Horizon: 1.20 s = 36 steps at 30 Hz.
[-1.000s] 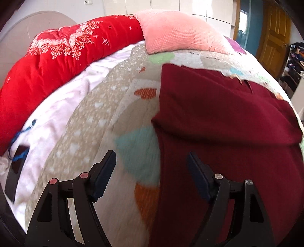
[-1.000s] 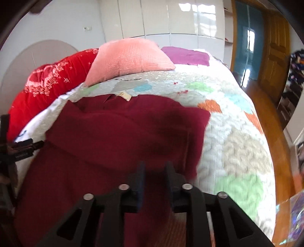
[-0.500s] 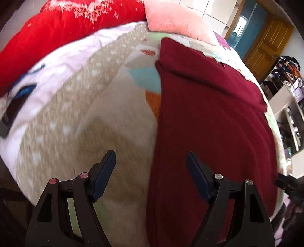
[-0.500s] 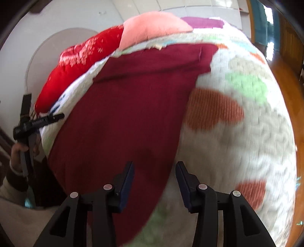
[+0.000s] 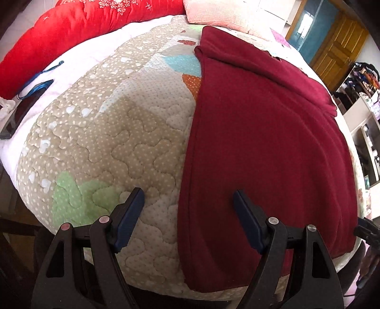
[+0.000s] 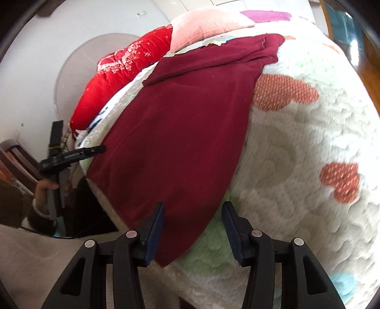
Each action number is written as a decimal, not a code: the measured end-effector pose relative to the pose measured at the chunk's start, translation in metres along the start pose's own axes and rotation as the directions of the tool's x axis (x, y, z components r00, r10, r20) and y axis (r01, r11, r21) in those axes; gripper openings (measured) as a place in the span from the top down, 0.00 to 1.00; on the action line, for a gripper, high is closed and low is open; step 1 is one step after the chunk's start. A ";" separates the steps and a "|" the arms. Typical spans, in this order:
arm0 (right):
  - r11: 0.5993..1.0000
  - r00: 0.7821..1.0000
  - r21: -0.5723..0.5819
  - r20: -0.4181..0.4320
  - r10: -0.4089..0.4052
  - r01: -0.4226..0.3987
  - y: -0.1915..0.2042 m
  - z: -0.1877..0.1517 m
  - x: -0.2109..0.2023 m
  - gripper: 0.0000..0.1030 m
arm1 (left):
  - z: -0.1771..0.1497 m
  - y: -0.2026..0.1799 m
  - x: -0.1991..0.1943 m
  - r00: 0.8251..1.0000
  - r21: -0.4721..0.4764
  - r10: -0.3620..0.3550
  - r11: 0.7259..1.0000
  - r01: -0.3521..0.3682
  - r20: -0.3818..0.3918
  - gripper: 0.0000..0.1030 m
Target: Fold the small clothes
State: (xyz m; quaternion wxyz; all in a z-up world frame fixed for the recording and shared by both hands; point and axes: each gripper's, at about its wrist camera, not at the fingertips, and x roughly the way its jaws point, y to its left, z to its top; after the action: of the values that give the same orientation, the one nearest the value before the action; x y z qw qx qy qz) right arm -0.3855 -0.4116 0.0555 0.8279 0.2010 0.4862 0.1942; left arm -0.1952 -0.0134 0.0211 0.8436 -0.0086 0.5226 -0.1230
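My left gripper (image 5: 188, 206) gapes and my right gripper (image 6: 193, 219), just opening, holds nothing; the maroon garment (image 5: 266, 133) ahead has its sleeves folded in, the lengthwise folds left.

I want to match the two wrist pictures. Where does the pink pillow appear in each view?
Left wrist view: the pink pillow lies at the top edge, right of the middle, beyond the dark red garment.
Right wrist view: the pink pillow lies at the top, near the middle, left of a purple cloth.
Shared landmark: the red quilt lies beside the pillow, on its left, in both.
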 end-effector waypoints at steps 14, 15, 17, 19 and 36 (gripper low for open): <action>0.986 0.987 0.032 0.023 0.160 -0.161 0.008 0.005 0.009 0.46 | -0.007 -0.011 0.003 1.000 0.017 0.023 1.000 -0.022 -0.008 0.24; 0.986 0.986 0.028 0.023 0.163 -0.164 0.010 0.005 0.010 0.46 | -0.007 -0.010 0.003 1.000 0.019 0.025 1.000 -0.024 -0.009 0.23; 0.985 0.985 0.015 0.022 0.172 -0.172 0.012 0.005 0.011 0.45 | -0.006 -0.011 0.004 1.000 0.021 0.027 0.999 -0.027 -0.013 0.23; 0.982 0.982 0.012 0.024 0.187 -0.187 0.014 0.005 0.014 0.45 | -0.003 -0.013 0.007 1.000 0.019 0.026 0.999 -0.026 -0.017 0.23; 0.956 0.956 0.020 0.025 0.293 -0.294 0.005 0.009 0.016 0.67 | -0.003 -0.025 0.009 0.999 0.106 -0.039 0.993 0.042 -0.029 0.56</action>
State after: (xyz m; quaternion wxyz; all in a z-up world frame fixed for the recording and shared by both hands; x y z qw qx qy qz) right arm -0.3707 -0.3999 0.0505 0.7928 0.2826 0.4442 0.3071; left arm -0.1989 -0.0389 0.0152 0.8331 0.0276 0.5262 -0.1679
